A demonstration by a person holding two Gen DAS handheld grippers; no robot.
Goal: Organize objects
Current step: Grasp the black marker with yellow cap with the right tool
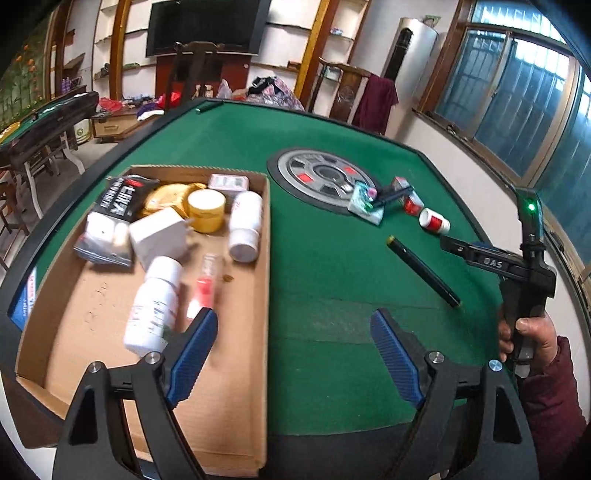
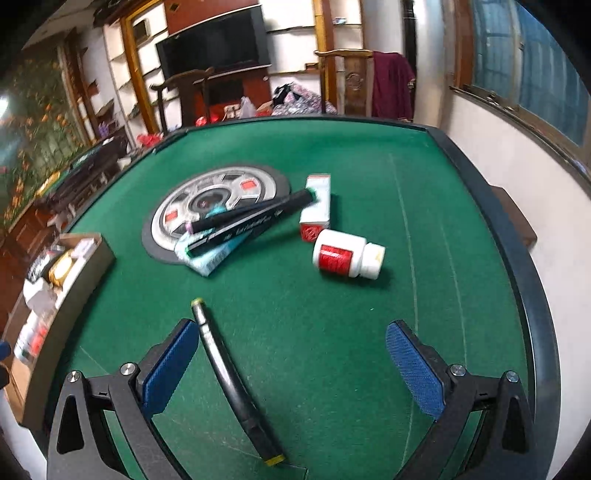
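Your right claw (image 2: pixel 291 354) hangs spread over the black yellow-capped marker pen (image 2: pixel 229 373), lying at its 9 o'clock pad; centre, then pinch. Left claw (image 1: pixel 291 347) spread, empty.

A lived-in home sitting room that doubles as a games room. A green-felt mahjong table (image 1: pixel 332 147) fills the foreground, and behind it stand a wall-mounted television (image 1: pixel 207 26), wooden chairs (image 1: pixel 347 88), alcove shelves (image 1: pixel 291 33), a standing air conditioner (image 1: pixel 410 51) and heaped clothes (image 1: pixel 273 92).
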